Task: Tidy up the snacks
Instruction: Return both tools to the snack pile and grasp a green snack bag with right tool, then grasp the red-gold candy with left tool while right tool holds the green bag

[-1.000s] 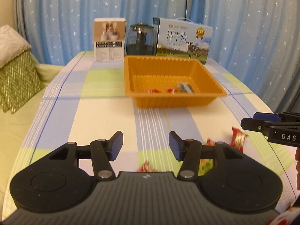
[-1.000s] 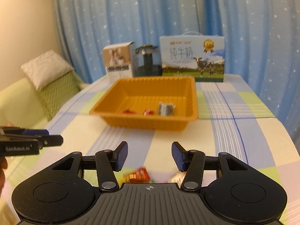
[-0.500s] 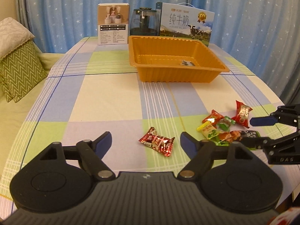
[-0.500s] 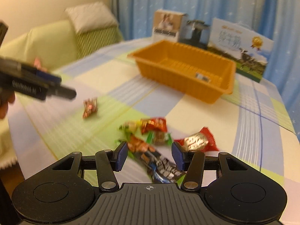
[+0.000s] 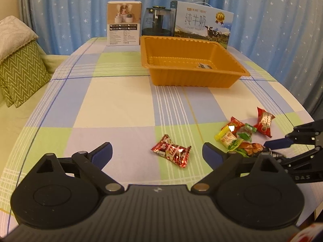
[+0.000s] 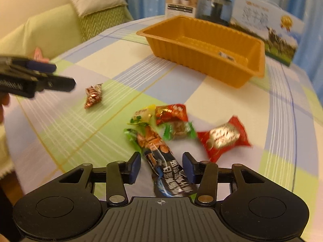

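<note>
I have the left gripper (image 5: 157, 151) low over the table's (image 5: 121, 104) near edge, its jaws just opened wide, with one crinkly red foil candy (image 5: 171, 150) lying on the cloth between and just ahead of the blue pads, untouched. The right gripper (image 6: 161, 166) sits further right along that same near edge; its jaws have just been narrowing, and a long glossy dark wrapper (image 6: 167, 173) lies between the pads, which do not yet press on it as far as I can see. Just beyond it the snack pile (image 6: 167, 125) clusters: a yellow sachet, a red packet, a green-twisted candy and a puffy red pouch (image 6: 223, 138), all shiny film, some touching. The picture there is blurred, so prints are unreadable. The orange tray (image 5: 193, 80), ribbed thin plastic with a flared rim, stands toward the far edge with a small dark packet (image 5: 204, 66) on its floor. Between pile and tray the checked cloth, soft and flat, lies bare, giving open room. Behind the tray, along the far edge, stand a white carton (image 5: 123, 29), a dark glass pot (image 5: 157, 23) and a milk box (image 5: 202, 28). Cushions (image 5: 18, 60) flank the table's left edge.
</note>
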Demonstrator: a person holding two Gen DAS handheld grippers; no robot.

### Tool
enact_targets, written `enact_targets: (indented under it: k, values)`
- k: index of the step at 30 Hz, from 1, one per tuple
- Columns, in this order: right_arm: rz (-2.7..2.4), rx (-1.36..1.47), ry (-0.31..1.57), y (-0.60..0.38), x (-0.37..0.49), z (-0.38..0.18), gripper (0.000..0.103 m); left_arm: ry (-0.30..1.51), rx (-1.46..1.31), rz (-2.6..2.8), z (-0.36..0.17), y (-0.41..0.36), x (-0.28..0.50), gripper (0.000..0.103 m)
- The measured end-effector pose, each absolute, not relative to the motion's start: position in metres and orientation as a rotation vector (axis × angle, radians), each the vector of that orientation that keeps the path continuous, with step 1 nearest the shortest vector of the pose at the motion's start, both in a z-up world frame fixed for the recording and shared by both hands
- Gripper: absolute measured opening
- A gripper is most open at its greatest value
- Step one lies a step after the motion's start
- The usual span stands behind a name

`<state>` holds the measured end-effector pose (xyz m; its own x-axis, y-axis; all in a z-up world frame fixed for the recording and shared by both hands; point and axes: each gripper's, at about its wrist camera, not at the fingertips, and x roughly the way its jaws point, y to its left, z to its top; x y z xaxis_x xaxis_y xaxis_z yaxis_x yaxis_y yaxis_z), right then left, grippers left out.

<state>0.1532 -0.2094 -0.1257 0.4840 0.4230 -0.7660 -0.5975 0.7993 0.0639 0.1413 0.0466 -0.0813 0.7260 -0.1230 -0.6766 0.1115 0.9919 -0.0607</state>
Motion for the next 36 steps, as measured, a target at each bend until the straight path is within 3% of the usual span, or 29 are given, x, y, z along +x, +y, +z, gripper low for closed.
enact_targets:
  k: [7, 9, 11, 19, 25, 36]
  values:
    - [0.667, -0.198, 0.843, -0.200, 0.143, -0.122, 0.045, 0.791, -0.043, -0.128, -0.085, 0.048, 0.143, 0.095]
    - [0.649, -0.216, 0.837, -0.195, 0.144, -0.125, 0.042, 0.796, -0.046, -0.127, -0.086, 0.049, 0.143, 0.094]
    - [0.632, -0.249, 0.829, -0.190, 0.143, -0.128, 0.031, 0.803, -0.050, -0.128, -0.088, 0.049, 0.144, 0.094]
    - [0.647, -0.231, 0.782, -0.186, 0.132, -0.125, 0.029, 0.822, -0.076, -0.145, -0.093, 0.044, 0.149, 0.091]
    - [0.565, -0.102, 0.709, -0.203, 0.141, -0.106, 0.029, 0.834, -0.086, -0.149, -0.100, 0.036, 0.159, 0.082]
    - [0.486, -0.054, 0.700, -0.214, 0.152, -0.099, 0.029, 0.841, -0.185, -0.162, -0.113, 0.030, 0.185, 0.046]
